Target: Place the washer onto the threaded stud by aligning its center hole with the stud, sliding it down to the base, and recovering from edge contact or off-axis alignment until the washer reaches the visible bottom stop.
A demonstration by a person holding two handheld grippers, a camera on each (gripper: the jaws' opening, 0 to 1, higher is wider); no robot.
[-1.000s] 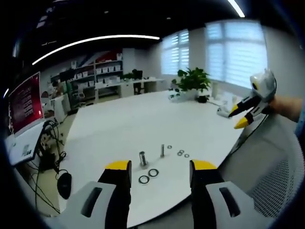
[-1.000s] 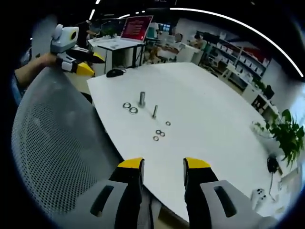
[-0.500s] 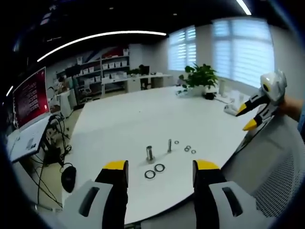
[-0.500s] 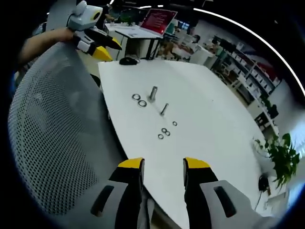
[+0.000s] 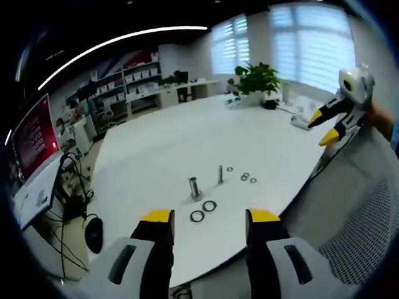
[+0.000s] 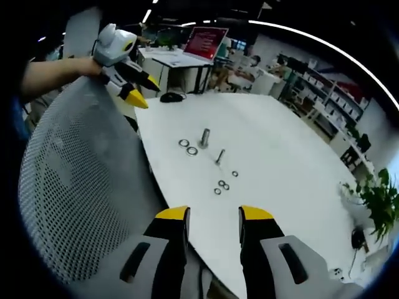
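Both yellow-tipped grippers, left (image 5: 204,217) and right (image 6: 214,213), are held with jaws parted and nothing between them. Small metal ring washers (image 5: 204,210) lie flat on the white table (image 5: 162,149) beside the slim upright threaded stud (image 5: 220,174).

Smooth matt white top on the table (image 5: 162,143). Bare grey metal with a dull shine on the thick stud (image 5: 194,187) and the thin threaded stud (image 5: 220,174); same metal sheen on the two large washers (image 5: 203,211) near the thick stud and the small washers (image 5: 246,177) to the right. Glossy yellow plastic tips over matt grey plastic on the left gripper (image 5: 209,219) and right gripper (image 6: 214,217). Perforated grey mesh on the chair back (image 6: 75,180). Glossy red glow on the monitor (image 5: 31,140).
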